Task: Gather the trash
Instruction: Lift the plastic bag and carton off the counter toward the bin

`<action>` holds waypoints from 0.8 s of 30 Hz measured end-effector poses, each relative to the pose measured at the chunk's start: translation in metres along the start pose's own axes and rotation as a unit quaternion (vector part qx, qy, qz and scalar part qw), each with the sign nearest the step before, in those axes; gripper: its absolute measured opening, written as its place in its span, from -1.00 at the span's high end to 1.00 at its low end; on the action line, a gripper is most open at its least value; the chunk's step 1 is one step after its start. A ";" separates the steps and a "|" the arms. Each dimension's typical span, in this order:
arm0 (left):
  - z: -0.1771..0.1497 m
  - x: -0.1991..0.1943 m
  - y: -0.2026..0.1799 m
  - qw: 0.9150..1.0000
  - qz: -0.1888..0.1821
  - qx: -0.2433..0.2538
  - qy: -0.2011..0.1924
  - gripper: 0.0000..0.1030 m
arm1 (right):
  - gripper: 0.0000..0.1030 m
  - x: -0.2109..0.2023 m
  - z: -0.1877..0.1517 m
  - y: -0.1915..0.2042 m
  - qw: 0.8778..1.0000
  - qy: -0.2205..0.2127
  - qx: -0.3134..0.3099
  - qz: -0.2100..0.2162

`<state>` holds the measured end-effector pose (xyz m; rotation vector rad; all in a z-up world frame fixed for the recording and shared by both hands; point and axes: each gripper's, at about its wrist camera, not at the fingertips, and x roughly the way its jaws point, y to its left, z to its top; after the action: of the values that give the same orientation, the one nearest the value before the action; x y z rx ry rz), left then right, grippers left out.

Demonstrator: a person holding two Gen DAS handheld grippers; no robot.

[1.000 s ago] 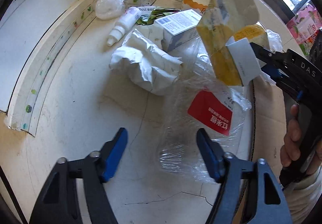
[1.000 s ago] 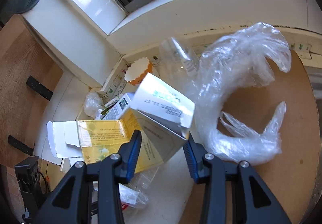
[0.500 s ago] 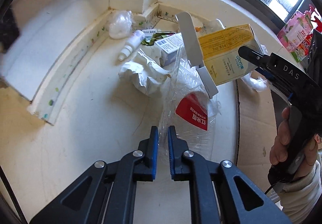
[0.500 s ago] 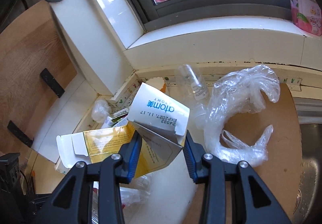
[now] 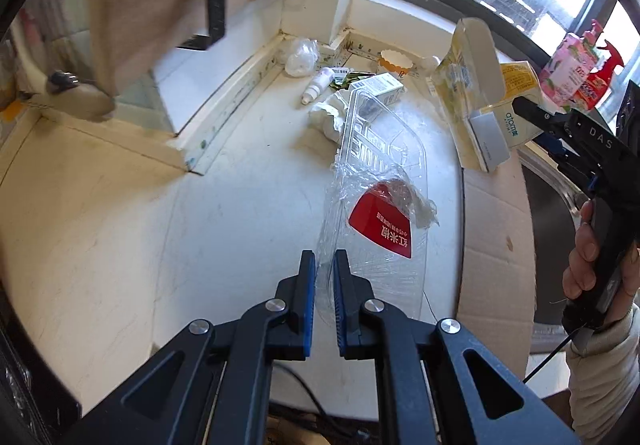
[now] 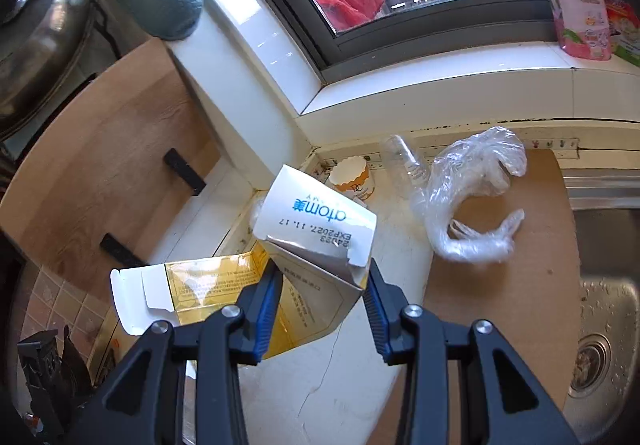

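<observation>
The left wrist view shows the left tool [image 5: 324, 277] clenched on the near edge of a clear plastic tray wrapped in film with a red printed label [image 5: 380, 205], which hangs lifted above the white stone table [image 5: 240, 213]. That tray is missing from the right wrist view.

Taking the tray as landmark: beyond its far end lie one crumpled white paper wad [image 5: 326, 117], one small white and blue carton [image 5: 380, 85], one white squeeze bottle [image 5: 316, 85], one knotted clear bag [image 5: 300, 55] in the corner, and one orange and white paper cup [image 5: 394, 63]. To the right of the tray, the right tool [image 5: 536, 125] appears from the side, held by a hand [image 5: 588, 257] in a cream sleeve.

The right wrist view shows what that side look hides: the right tool [image 6: 324, 285] grasps one opened yellow and white cardboard box printed "atom" [image 6: 316, 229] between its blue pads, the box raised off the table, one flap [image 6: 136, 297] hanging out to the left. Only this view shows one crumpled clear plastic bag [image 6: 468, 197] on a brown cardboard sheet [image 6: 520, 285], one clear bottle [image 6: 402, 161] against the wall strip, and the steel sink [image 6: 604, 317] on the right. The paper cup [image 6: 352, 175] sits just behind the box.

Two pink and red pouches [image 5: 576, 69] stand on the window sill.
</observation>
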<state>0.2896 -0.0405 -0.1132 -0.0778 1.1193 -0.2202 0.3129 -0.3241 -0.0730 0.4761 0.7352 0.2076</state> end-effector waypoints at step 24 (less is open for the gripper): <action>-0.216 -0.117 0.073 0.997 -0.031 0.060 0.034 0.88 | 0.23 -0.160 -0.249 0.109 0.996 0.010 0.001 -0.091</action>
<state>0.0569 0.0659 -0.1166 0.0029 1.1696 -0.3469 0.0236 -0.1979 -0.0848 0.4067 0.7944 0.0414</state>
